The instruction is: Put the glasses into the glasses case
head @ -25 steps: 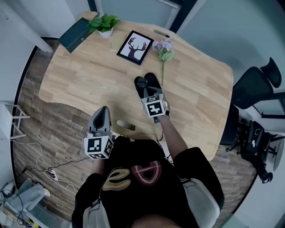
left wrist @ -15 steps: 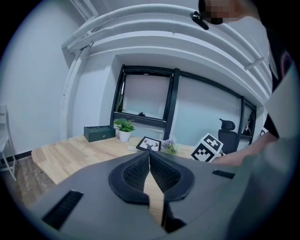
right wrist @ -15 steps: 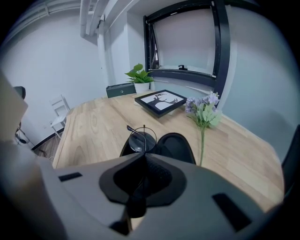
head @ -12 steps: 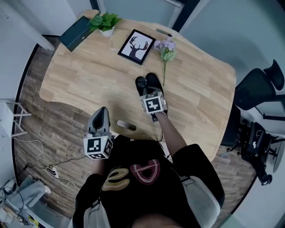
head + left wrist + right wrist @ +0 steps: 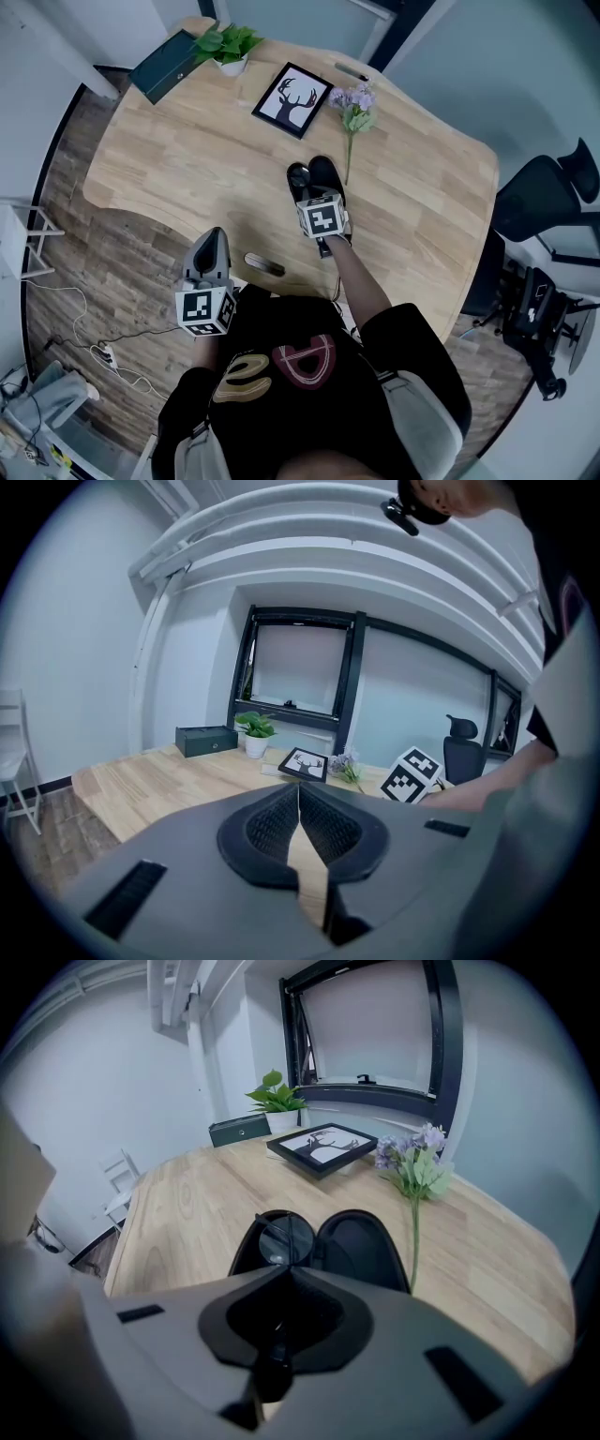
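An open black glasses case (image 5: 326,174) lies in the middle of the wooden table (image 5: 187,159). My right gripper (image 5: 314,194) hangs just over its near end, pointing steeply down, shut on the dark-framed glasses (image 5: 281,1239). In the right gripper view one round lens sits over the case's left half, and the right half (image 5: 364,1246) holds nothing. The rest of the frame is hidden behind the jaws. My left gripper (image 5: 213,239) is at the table's front edge, away from the case, its jaws (image 5: 298,789) shut on nothing.
A framed deer picture (image 5: 292,99), a purple flower sprig (image 5: 352,112), a potted plant (image 5: 228,47) and a dark box (image 5: 169,64) stand along the far side. A small oblong object (image 5: 264,264) lies near the front edge. An office chair (image 5: 548,192) stands at right.
My right gripper has sunk a little toward the open case with the glasses still in it. The left gripper has stayed where it was.
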